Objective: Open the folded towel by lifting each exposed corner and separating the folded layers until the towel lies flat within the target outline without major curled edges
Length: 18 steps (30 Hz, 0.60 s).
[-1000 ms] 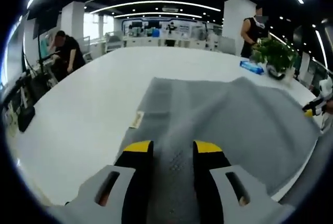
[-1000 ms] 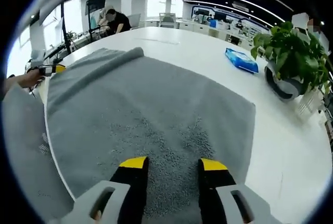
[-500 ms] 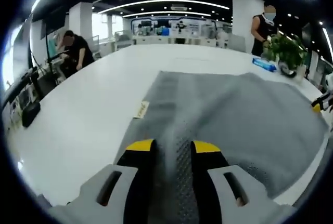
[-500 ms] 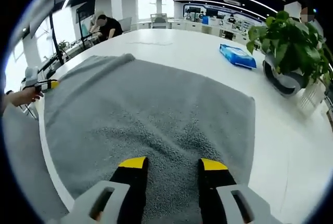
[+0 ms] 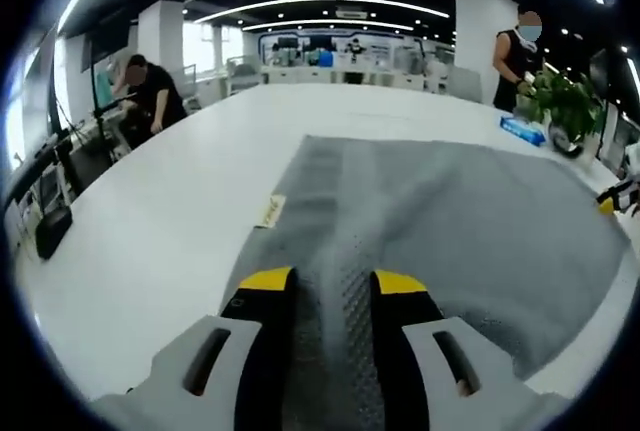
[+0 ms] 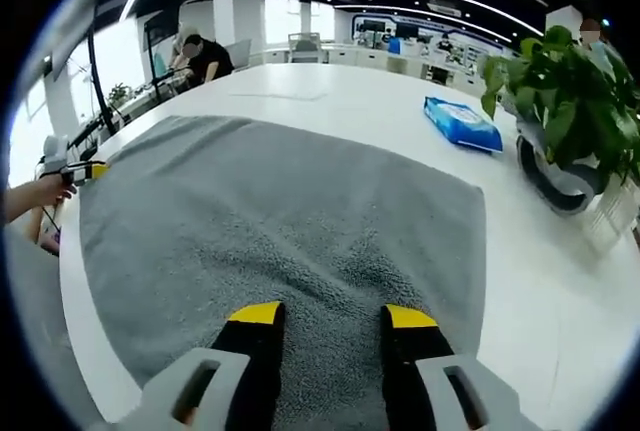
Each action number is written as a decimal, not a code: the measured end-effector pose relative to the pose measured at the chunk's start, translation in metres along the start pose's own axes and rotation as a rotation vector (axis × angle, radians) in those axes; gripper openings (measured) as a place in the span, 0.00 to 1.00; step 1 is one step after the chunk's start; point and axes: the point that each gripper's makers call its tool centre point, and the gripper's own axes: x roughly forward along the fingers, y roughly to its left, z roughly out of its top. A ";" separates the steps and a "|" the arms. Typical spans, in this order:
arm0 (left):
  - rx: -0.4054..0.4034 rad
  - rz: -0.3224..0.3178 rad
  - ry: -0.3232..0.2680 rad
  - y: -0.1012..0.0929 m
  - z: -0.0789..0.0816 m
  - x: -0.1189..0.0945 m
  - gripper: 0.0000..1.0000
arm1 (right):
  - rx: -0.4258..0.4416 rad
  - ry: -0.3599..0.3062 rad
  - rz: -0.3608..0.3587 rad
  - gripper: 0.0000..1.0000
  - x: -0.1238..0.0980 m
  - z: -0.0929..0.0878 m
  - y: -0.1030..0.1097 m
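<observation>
Grey terry towel (image 6: 290, 221) lies spread on the white round-edged table (image 6: 330, 101), near edge at table rim. Left gripper (image 5: 330, 281) pinches a raised ridge of towel between narrow jaws. Right gripper (image 6: 328, 316) jaws sit over towel edge, grip unclear. Blue packet (image 6: 462, 123) and potted green plant (image 6: 560, 101) sit beside towel.

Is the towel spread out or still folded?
Spread out: the grey towel lies as one broad sheet on the white table, no folded layers visible.
</observation>
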 end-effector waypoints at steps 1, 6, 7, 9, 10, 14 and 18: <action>0.000 0.000 -0.001 0.002 0.001 0.003 0.29 | -0.001 -0.001 0.000 0.37 0.002 0.002 0.000; -0.001 0.002 -0.003 0.001 0.004 0.008 0.30 | 0.006 -0.007 -0.004 0.37 0.008 0.010 -0.002; -0.005 0.002 -0.002 0.001 0.004 0.008 0.30 | 0.007 -0.007 -0.004 0.37 0.007 0.010 -0.002; -0.036 -0.004 0.025 -0.002 0.004 0.006 0.32 | 0.000 -0.009 -0.009 0.38 0.005 0.010 -0.001; -0.087 -0.025 0.060 -0.009 0.003 0.003 0.33 | 0.007 -0.032 -0.009 0.39 -0.002 0.014 0.003; -0.077 -0.090 -0.058 -0.046 0.048 -0.020 0.31 | 0.028 -0.230 0.002 0.43 -0.039 0.049 0.021; -0.132 -0.153 -0.232 -0.096 0.102 -0.044 0.50 | 0.045 -0.403 -0.006 0.51 -0.093 0.075 0.049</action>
